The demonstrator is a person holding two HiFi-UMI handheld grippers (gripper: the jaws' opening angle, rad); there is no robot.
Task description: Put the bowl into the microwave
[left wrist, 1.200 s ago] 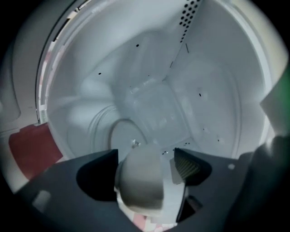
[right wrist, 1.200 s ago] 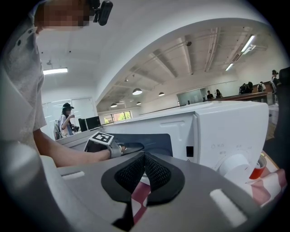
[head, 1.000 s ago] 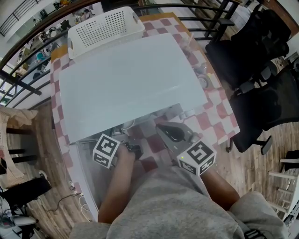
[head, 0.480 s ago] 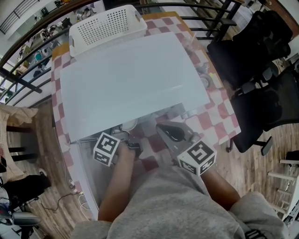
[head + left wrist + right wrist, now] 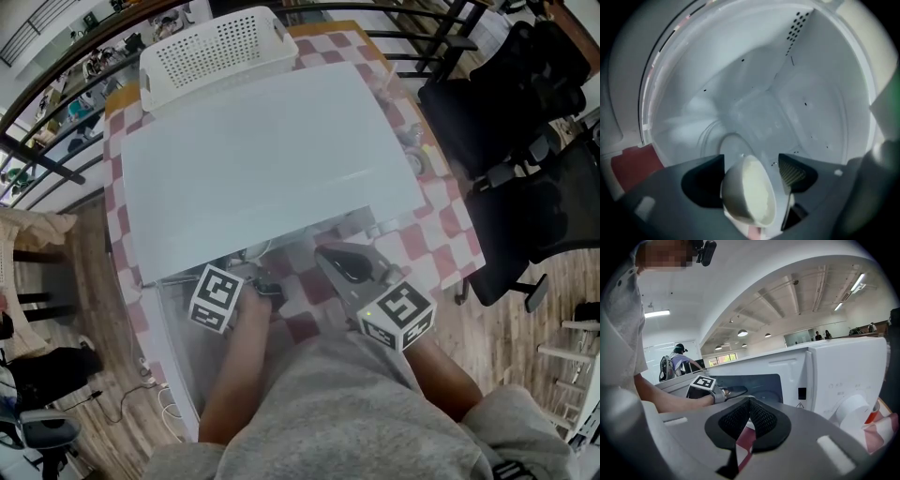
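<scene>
A small white bowl (image 5: pixel 749 197) sits tilted on its side between my left gripper's (image 5: pixel 752 180) jaws, inside the white microwave cavity (image 5: pixel 759 108). The jaws are opening: the bowl leans toward the left jaw, and the right pad (image 5: pixel 791 173) stands clear of its rim. In the head view the left gripper (image 5: pixel 217 300) reaches under the microwave's white top (image 5: pixel 262 159), its tips hidden. My right gripper (image 5: pixel 750 401) is shut with nothing in it and hangs in front of the microwave, to the right of the left one (image 5: pixel 347 267).
A white perforated basket (image 5: pixel 216 52) stands behind the microwave on the red-checked tablecloth (image 5: pixel 441 234). The microwave's open door (image 5: pixel 173 356) juts out at the left. Black office chairs (image 5: pixel 525 141) stand to the right of the table. A dial (image 5: pixel 853 411) is on the microwave's front.
Both grippers stay about where they were in front of the microwave. Only the head view has shifted slightly.
</scene>
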